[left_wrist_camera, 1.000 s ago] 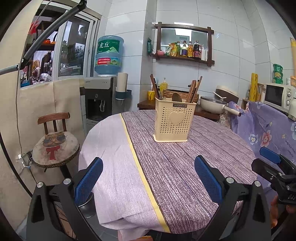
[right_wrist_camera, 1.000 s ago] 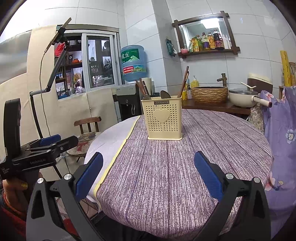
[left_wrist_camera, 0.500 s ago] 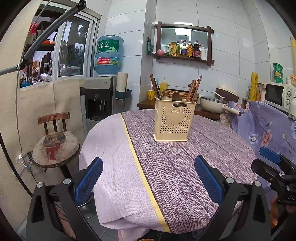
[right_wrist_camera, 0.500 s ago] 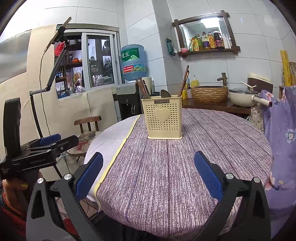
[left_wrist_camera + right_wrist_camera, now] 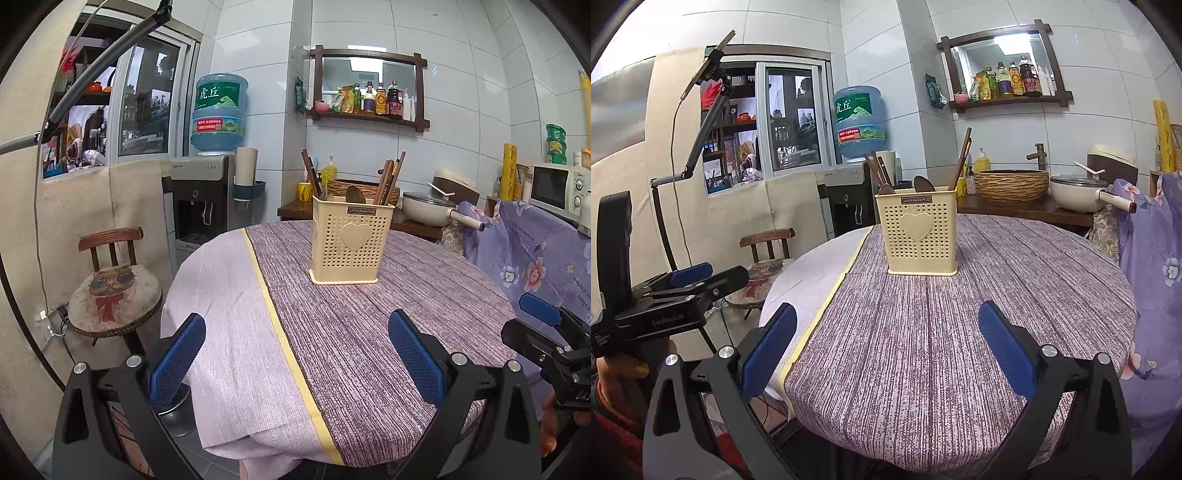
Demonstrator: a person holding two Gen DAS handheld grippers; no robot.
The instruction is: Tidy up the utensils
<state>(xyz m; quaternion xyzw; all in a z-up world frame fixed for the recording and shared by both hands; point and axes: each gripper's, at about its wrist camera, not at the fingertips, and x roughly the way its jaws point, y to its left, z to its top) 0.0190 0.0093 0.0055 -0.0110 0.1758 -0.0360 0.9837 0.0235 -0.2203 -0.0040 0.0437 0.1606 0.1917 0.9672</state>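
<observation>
A cream perforated utensil holder with a heart on its front stands upright on the round table. Brown chopsticks and dark spoons stick up out of it. My left gripper hovers open near the table's front edge, nothing between its blue pads. My right gripper is open too, empty, well short of the holder. Each gripper appears at the edge of the other's view.
A purple striped cloth with a yellow band covers the table. A wooden chair with a cat cushion stands to the left. A water dispenser, a pan on a counter, and a floral cloth at the right surround it.
</observation>
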